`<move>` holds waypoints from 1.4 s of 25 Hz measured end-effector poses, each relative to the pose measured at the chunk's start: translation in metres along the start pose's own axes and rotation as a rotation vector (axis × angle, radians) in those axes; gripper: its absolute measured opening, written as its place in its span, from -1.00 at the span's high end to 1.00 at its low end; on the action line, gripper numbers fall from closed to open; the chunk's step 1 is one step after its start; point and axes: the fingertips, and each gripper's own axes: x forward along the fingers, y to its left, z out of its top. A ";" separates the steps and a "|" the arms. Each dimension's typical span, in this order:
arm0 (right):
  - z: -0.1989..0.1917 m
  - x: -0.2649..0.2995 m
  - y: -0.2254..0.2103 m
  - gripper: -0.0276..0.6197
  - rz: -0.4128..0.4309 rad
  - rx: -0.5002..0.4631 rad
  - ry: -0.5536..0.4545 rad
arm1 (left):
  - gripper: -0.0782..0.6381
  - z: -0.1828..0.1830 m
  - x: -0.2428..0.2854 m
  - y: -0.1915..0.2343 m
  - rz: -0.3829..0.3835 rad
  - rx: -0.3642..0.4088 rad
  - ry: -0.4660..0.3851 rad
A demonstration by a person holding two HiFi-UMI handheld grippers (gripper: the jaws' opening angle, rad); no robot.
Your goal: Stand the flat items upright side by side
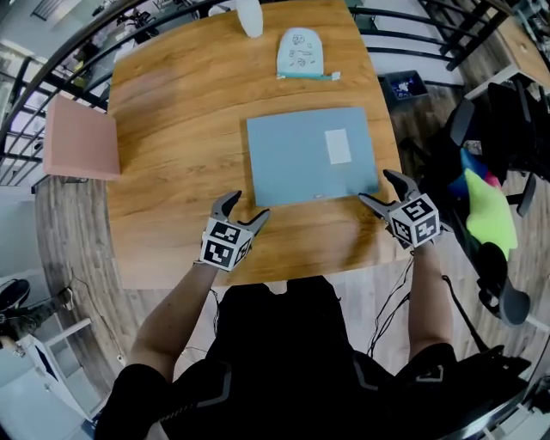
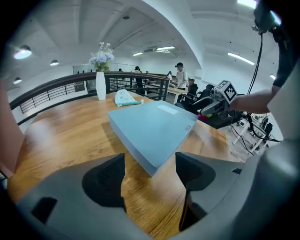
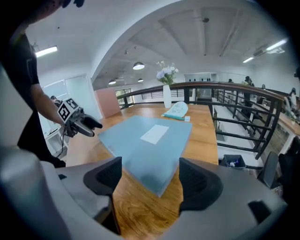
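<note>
A round-edged wooden table (image 1: 172, 129) stands by a dark railing (image 1: 77, 64) in an open office with a plank floor. At the table's 9 o'clock edge is a pink seat (image 1: 80, 137). A white vase (image 1: 249, 17) stands at its 12 o'clock rim, and a pale patterned pouch (image 1: 300, 51) lies flat at 1 o'clock from it. The flat blue box (image 1: 292, 163), bearing a white label (image 1: 338, 146), lies flat at the table's middle, well apart from the pouch.

The left gripper (image 1: 248, 206) sits at the box's 7 o'clock corner. Its jaws are spread, with the corner ahead between them and untouched. The right gripper (image 1: 375, 186) sits at the 5 o'clock corner, also spread wide, and its pads are clear of the box edge.
</note>
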 end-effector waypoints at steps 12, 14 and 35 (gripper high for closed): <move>-0.051 0.033 -0.006 -0.22 0.032 -0.032 0.153 | -0.16 -0.006 0.038 -0.013 -0.025 0.123 0.058; -0.049 0.034 -0.007 -0.17 0.025 -0.051 0.150 | -0.16 -0.005 0.042 -0.013 -0.019 0.126 0.062; 0.022 0.002 0.015 -0.09 -0.073 -0.205 0.169 | -0.16 -0.013 0.037 -0.002 -0.048 0.024 0.096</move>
